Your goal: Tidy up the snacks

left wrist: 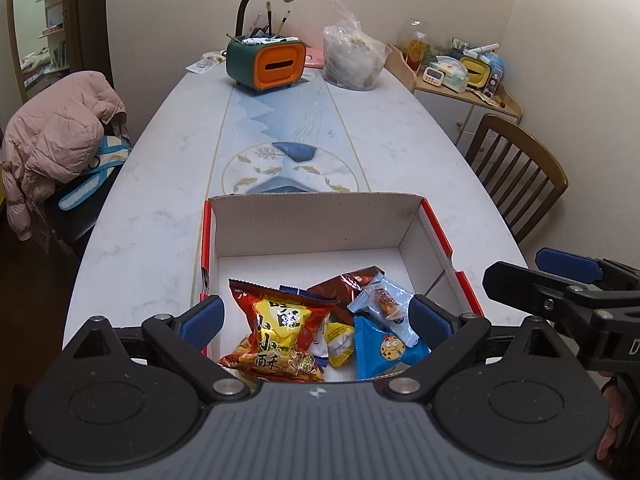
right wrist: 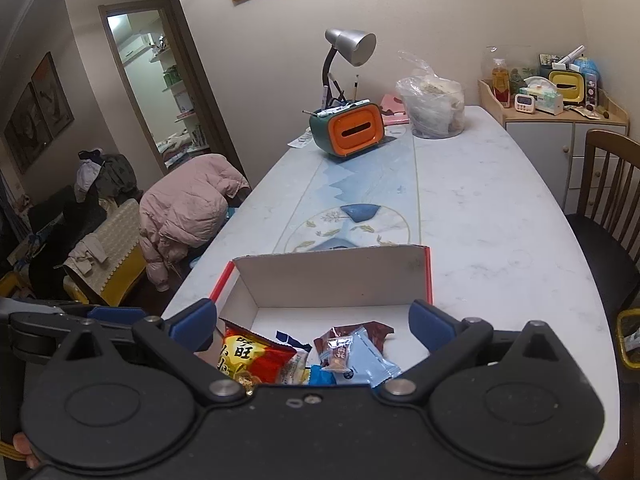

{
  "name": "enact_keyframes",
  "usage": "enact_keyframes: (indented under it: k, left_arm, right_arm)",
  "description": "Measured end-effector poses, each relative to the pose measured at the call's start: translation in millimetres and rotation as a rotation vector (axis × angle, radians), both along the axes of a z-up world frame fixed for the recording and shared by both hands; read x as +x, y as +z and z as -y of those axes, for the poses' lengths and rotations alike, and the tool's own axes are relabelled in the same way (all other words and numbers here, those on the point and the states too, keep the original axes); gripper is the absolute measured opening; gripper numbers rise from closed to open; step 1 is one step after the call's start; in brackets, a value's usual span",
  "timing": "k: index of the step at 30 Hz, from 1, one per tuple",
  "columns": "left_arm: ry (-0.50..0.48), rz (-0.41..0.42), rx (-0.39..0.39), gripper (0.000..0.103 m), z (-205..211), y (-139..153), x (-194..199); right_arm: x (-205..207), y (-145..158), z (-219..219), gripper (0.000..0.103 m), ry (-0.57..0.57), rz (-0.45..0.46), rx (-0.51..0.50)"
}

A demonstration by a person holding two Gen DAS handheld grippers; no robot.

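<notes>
Box: I see a white carton with red outer walls (left wrist: 316, 220), open-topped, on the table (left wrist: 168, 184).
Snacks: piled at the box's near end; red-yellow bag (left wrist: 276, 328), blue cookie pack (left wrist: 384, 348), pale-blue pack (left wrist: 390, 304).
Left gripper (left wrist: 316, 318): jaws spread, empty, above the box.
Right gripper (right wrist: 314, 322): jaws spread, empty, above the box.
Left view only: cookie pack's face.
Right view only: doorway (right wrist: 160, 92) beyond the box.

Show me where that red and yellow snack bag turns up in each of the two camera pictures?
Left wrist view: red and yellow snack bag, bottom centre, inside the cardboard box.
Right wrist view: same bag, bottom, left of centre, partly hidden.
Shared landmark: orange tissue box at the table's far end.
</notes>
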State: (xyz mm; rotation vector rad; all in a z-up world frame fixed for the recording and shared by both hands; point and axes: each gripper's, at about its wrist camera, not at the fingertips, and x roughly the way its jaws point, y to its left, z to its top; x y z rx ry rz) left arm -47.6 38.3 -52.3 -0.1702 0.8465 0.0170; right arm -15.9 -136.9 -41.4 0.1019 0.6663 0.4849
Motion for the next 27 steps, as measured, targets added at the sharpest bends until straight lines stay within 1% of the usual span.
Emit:
enact_keyframes:
  k: [12, 20, 27]
  left_arm:
    - [0.0, -0.016, 0.005, 0.099, 1.8, -2.6, -2.5]
    - [-0.011, -0.002, 0.032, 0.099, 6.5, 0.8, -6.0]
    - [-0.016, -0.006, 0.037, 0.099, 9.0, 1.4, -7.5]
  right_arm:
    - [-2.0, -1.7, -2.7, 0.103, -0.001, -0.003, -0.025]
    - [-3.7, -0.7, -3.4, 0.103, 0.002, 0.001, -0.028]
    - [-3.0, 0.8, -2.2, 0.103, -0.002, 0.0, -0.027]
